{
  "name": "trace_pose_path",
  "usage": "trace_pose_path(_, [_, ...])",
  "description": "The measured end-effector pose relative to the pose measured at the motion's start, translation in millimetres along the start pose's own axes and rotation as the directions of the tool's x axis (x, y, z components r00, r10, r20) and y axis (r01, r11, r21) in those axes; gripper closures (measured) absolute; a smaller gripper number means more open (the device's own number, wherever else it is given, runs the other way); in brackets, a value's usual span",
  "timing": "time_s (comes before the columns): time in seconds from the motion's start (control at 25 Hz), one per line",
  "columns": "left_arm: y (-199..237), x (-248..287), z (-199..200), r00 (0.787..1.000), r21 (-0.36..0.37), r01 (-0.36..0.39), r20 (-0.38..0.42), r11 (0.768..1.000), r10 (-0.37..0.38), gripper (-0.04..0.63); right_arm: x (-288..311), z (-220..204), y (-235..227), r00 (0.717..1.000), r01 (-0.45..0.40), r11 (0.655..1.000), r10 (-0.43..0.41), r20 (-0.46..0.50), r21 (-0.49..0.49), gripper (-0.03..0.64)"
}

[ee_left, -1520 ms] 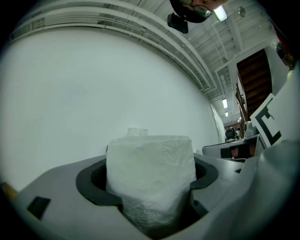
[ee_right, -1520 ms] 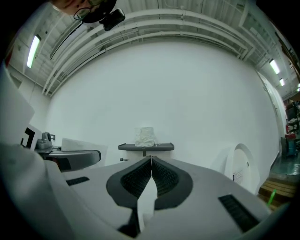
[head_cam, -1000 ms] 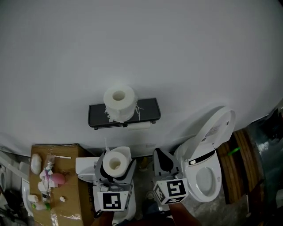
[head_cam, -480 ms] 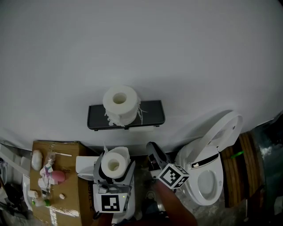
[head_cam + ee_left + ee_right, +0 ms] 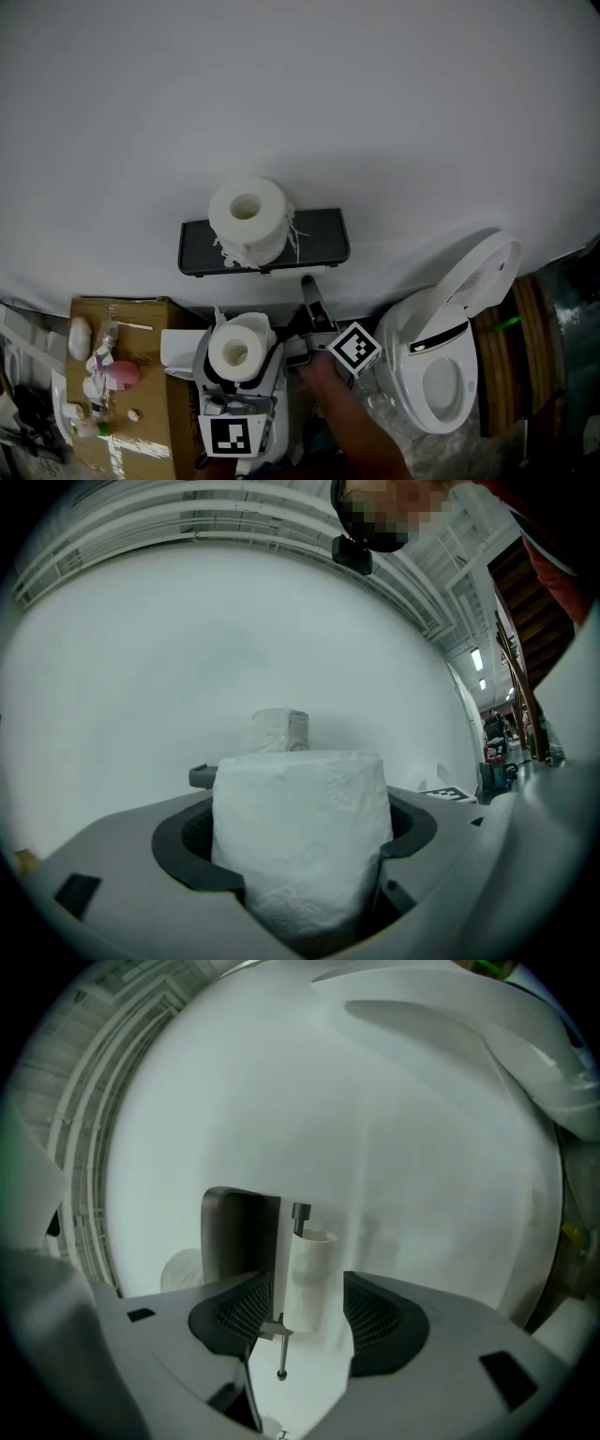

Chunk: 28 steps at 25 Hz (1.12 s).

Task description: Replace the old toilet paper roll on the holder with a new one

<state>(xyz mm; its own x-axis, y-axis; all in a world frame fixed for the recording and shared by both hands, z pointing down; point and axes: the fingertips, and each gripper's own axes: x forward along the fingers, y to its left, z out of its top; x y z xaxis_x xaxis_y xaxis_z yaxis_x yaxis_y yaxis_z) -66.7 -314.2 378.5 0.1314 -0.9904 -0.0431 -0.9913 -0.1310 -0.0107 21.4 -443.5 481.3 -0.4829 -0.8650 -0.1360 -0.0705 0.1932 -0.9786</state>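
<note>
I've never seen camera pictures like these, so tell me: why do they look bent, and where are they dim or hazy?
Head view: soft even light on the wall, but the floor at the bottom is dim. Left gripper view: wide-angle bowing with black corners; the new roll is fairly sharp. Right gripper view: same bowing, and the old roll looks hazy and washed out.

The left gripper (image 5: 234, 366) points level, its fingers (image 5: 183, 841) spread wide and clamped on a full paper roll (image 5: 300, 827). The right gripper (image 5: 307, 296), turned on its side ahead of a bare forearm (image 5: 361, 439), is opening its fingers around a bare tube (image 5: 309, 1274), not pressing it.
</note>
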Motion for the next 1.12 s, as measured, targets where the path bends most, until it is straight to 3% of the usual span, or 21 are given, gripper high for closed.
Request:
trace_pose_path(0.24, [1.2,0.9,3.1,1.0,0.044,0.003,0.014,0.999,-0.004,0.155,19.3,4.0,-6.1,0.999,-0.031,0.996,0.027,0.046,0.08,0.379])
trace_pose_path(0.4, [-0.8,2.5,10.4,0.999,0.035,0.018,0.04,0.999,-0.019,0.155,30.1,7.2,-1.5,0.998,-0.05,0.995,0.046,0.052,0.082,0.379])
trace_pose_path(0.76, [6.0,-2.1,-5.0,1.0,0.013,-0.011,-0.025,1.0,0.011,0.155,39.7,8.8,2.0,0.996,-0.057,0.993,0.05,0.069,0.103,0.406])
trace_pose_path(0.96, [4.5,0.6,9.0,1.0,0.047,0.008,0.03,0.999,-0.009,0.155,38.7,13.5,3.6,0.995,-0.052,0.995,0.045,0.085,0.088,0.417])
trace_pose_path(1.12, [9.5,-2.8,0.7,1.0,0.053,-0.016,0.0,0.998,0.016,0.155,37.6,22.8,9.5,0.993,-0.058,0.997,0.052,0.104,0.058,0.419])
